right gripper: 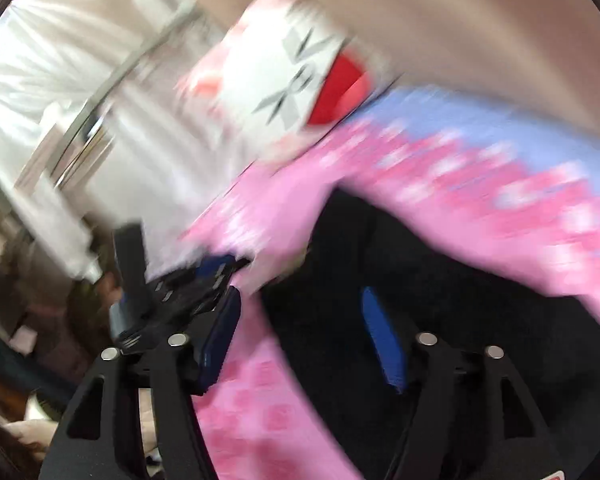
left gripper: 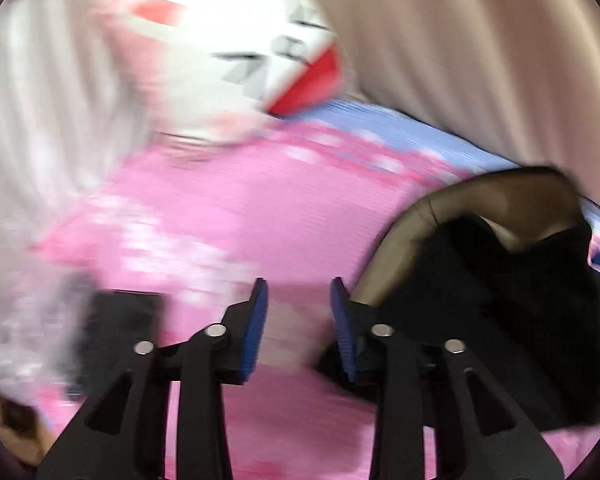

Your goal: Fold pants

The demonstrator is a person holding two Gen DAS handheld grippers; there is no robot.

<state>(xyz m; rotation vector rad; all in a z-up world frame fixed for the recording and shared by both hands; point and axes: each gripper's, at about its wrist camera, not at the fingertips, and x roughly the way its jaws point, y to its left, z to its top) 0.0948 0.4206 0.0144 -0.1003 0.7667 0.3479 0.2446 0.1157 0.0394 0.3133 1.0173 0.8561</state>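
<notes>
- Black pants [left gripper: 512,320] lay bunched on pink bedspread [left gripper: 228,216], rumpled and unfolded; probably awaiting first grab.
- Left gripper [left gripper: 299,328] hovered just left of pants, parted moderately, empty; right pad near a brownish lining.
- Right gripper [right gripper: 300,340] spread wide over pants [right gripper: 440,280], clamping nothing.
- Views blurred; contact uncertain.

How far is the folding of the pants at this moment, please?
Little looks done: the black pants with tan lining lie bunched on the pink patterned bed sheet, with no neat fold visible. In hand: nothing; the left tongs are open over the sheet and the right tongs are open above the dark cloth. Left: gripping, flattening and folding. Blur hides details.
</notes>
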